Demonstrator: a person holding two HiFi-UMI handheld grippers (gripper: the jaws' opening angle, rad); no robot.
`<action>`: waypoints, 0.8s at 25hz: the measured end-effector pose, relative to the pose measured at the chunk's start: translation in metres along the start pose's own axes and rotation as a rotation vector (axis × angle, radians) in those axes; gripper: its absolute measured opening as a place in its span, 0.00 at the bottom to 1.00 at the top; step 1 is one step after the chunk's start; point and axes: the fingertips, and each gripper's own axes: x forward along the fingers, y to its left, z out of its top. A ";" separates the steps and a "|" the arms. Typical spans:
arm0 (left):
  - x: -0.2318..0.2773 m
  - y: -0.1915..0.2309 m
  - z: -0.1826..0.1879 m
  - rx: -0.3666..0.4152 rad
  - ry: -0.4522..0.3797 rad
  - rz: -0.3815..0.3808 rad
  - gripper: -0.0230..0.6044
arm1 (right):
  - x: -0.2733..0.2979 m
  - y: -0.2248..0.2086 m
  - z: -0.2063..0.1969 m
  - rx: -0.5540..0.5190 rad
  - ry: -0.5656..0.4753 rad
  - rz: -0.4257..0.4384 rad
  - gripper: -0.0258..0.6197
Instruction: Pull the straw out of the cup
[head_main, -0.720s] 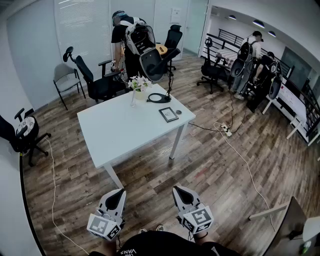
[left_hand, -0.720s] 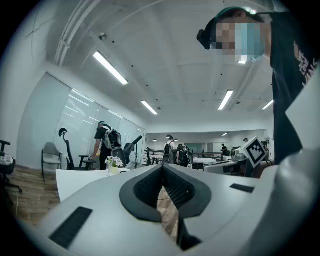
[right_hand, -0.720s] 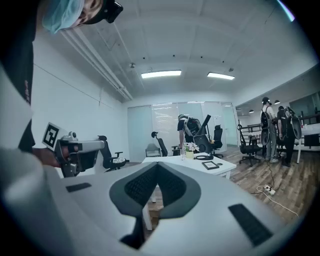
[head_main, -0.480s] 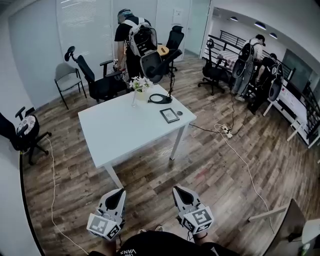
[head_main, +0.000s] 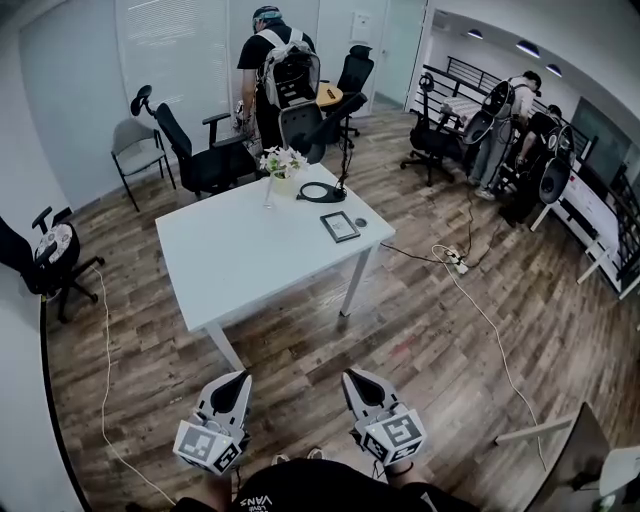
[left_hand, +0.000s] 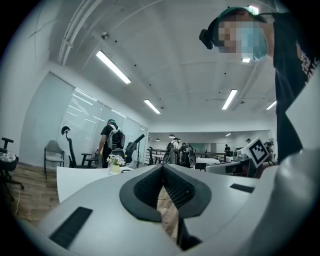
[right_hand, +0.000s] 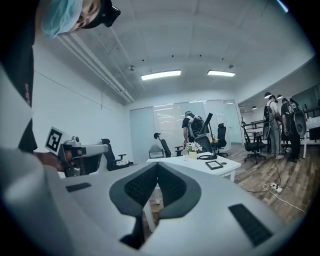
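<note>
Your left claw (head_main: 241, 380) and right claw (head_main: 353, 380) are both closed and empty, above the wood floor (head_main: 420, 330). The white bench (head_main: 250, 262) stands ahead, with open floor around its near edges. The cup (head_main: 267, 198) stands at its far edge, beside the flowers (head_main: 281, 163).

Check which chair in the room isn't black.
The grey chair by the frosted wall, left of the white table; the office chairs around it are black.

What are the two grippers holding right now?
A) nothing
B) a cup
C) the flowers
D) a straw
A: the left gripper and the right gripper both have their jaws shut together with nothing between them, well short of the white table.
</note>
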 end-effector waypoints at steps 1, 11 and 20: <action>0.002 -0.001 0.000 0.000 0.000 0.001 0.05 | 0.000 -0.002 0.001 -0.004 -0.001 0.004 0.07; 0.034 -0.007 -0.027 -0.008 0.013 0.062 0.05 | 0.001 -0.044 -0.015 -0.002 0.008 0.014 0.07; 0.069 -0.011 -0.054 -0.016 0.056 0.056 0.05 | 0.015 -0.068 -0.027 0.013 0.013 0.045 0.07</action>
